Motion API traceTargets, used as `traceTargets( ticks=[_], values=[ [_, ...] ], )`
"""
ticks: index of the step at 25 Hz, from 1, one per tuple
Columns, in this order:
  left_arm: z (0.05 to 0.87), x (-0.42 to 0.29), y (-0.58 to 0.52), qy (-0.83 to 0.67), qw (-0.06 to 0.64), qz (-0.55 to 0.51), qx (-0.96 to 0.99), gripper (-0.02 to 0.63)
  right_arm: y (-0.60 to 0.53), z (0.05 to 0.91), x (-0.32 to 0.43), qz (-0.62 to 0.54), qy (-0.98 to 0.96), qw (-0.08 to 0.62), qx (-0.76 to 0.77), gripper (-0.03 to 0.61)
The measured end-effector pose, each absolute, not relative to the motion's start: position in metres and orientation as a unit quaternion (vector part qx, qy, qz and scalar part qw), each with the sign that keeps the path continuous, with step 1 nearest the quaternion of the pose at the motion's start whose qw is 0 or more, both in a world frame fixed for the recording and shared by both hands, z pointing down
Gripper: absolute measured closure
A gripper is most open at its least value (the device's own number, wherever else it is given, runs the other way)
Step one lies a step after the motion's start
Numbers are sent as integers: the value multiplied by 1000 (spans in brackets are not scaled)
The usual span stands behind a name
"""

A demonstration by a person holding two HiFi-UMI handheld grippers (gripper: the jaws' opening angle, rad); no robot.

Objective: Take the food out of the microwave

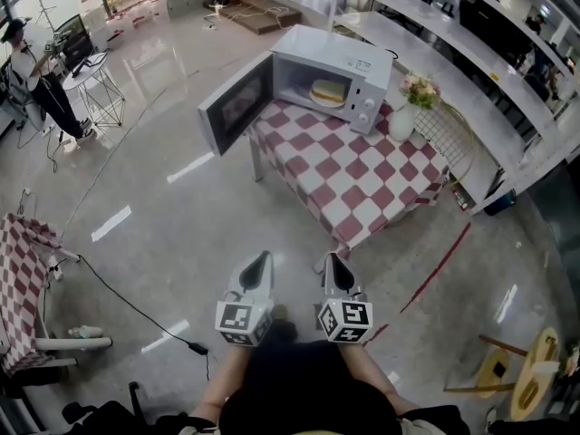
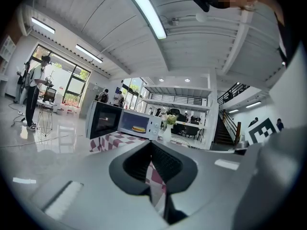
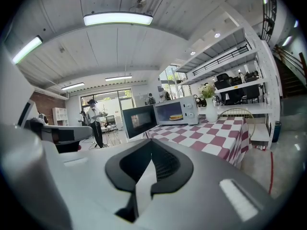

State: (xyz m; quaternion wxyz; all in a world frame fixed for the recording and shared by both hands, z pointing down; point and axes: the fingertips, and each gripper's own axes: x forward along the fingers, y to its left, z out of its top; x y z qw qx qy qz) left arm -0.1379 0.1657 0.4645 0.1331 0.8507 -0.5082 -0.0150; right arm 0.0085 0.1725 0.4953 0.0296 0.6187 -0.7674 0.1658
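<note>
My left tool (image 1: pixel 263 259) is closed tight with nothing in it, and my right tool (image 1: pixel 333 261) just beside it is the same. Both point forward toward the tabletop (image 1: pixel 362 184). The microwave (image 1: pixel 367 66) stands at the far end, well apart from me, with its door (image 1: pixel 237 105) swung open to the left. The food (image 1: pixel 328 91), flat and round, sits inside the cavity, ahead and slightly right of both tools, so my right tool is a little nearer. I judge I need to close in on the open front, keeping clear of that door.
</note>
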Motion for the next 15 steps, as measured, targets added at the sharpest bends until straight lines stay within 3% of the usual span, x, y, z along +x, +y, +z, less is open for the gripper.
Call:
traceTargets(
  ticks=[15],
  values=[
    [475, -160, 129, -492, 143, -17, 858, 606, 144, 508, -8, 176, -747, 31, 641, 577]
  ],
)
